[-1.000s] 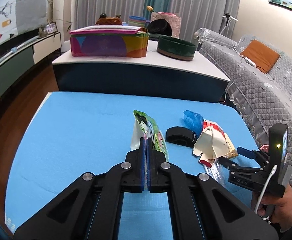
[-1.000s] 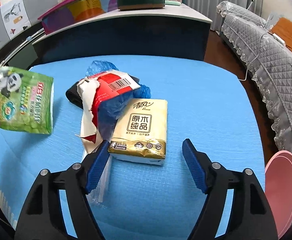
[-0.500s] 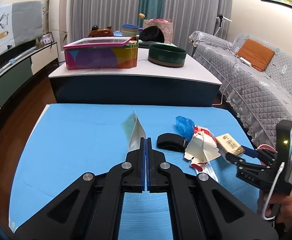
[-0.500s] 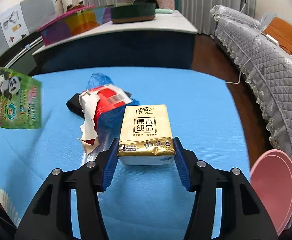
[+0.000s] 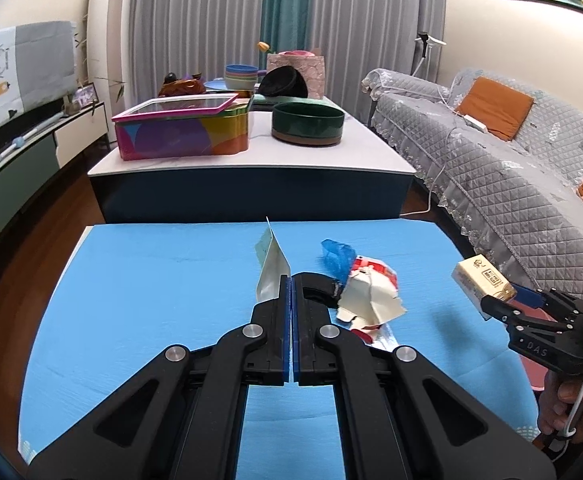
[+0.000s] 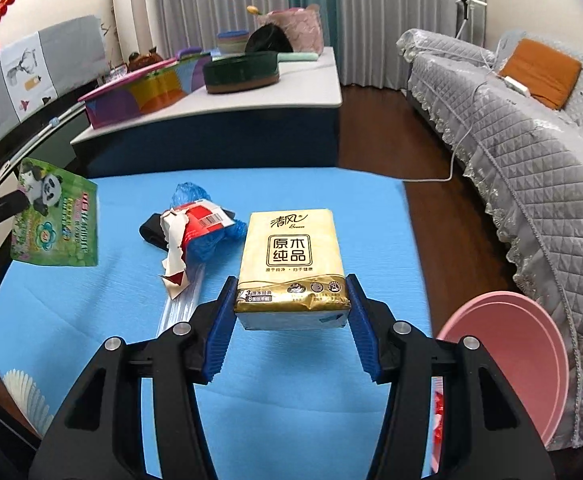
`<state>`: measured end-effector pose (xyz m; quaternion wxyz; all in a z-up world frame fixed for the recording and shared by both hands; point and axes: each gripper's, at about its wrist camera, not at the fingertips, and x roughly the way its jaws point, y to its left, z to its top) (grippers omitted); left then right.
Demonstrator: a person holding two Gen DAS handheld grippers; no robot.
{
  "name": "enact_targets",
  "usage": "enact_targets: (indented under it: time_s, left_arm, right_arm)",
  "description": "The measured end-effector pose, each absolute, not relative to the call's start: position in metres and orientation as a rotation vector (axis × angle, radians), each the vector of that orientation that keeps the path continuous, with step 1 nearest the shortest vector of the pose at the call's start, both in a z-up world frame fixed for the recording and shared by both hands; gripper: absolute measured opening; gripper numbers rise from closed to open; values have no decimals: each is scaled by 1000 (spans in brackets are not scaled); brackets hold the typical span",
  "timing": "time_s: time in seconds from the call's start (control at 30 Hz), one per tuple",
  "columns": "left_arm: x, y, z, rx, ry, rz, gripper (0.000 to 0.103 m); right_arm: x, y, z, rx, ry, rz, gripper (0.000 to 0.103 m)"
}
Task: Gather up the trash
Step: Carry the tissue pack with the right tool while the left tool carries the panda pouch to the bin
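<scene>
Two grippers, both gripping something, both held up off the blue table (image 5: 143,300). My left gripper (image 5: 292,280) is clenched on the edge of a green panda packet (image 6: 53,220), which sticks up edge-on between its pads in my left view and hangs clear of the table in my right view. My right gripper (image 6: 291,300) is clamped on the sides of a gold tissue pack (image 6: 291,264), lifted above the table. The rest of the trash lies in a heap mid-table: a torn red and white wrapper (image 6: 189,228) over a blue plastic bag (image 6: 207,240), touching a black band (image 6: 153,232). A pink bin (image 6: 527,364) stands just beside the table, at my right.
</scene>
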<state>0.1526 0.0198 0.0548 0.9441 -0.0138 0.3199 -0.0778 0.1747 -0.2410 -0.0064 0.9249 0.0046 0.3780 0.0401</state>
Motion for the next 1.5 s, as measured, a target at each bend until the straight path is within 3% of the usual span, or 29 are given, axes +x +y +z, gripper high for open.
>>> enact_targets:
  time_s: [0.93,1.5]
  left_arm:
    - [132,-82,89,-1,525,-417,0]
    - [118,-173,79,55,541,-621,0]
  right_arm:
    - [112,-333,34,51,677,-75,53]
    - [79,-401,37,90,654,-208,53]
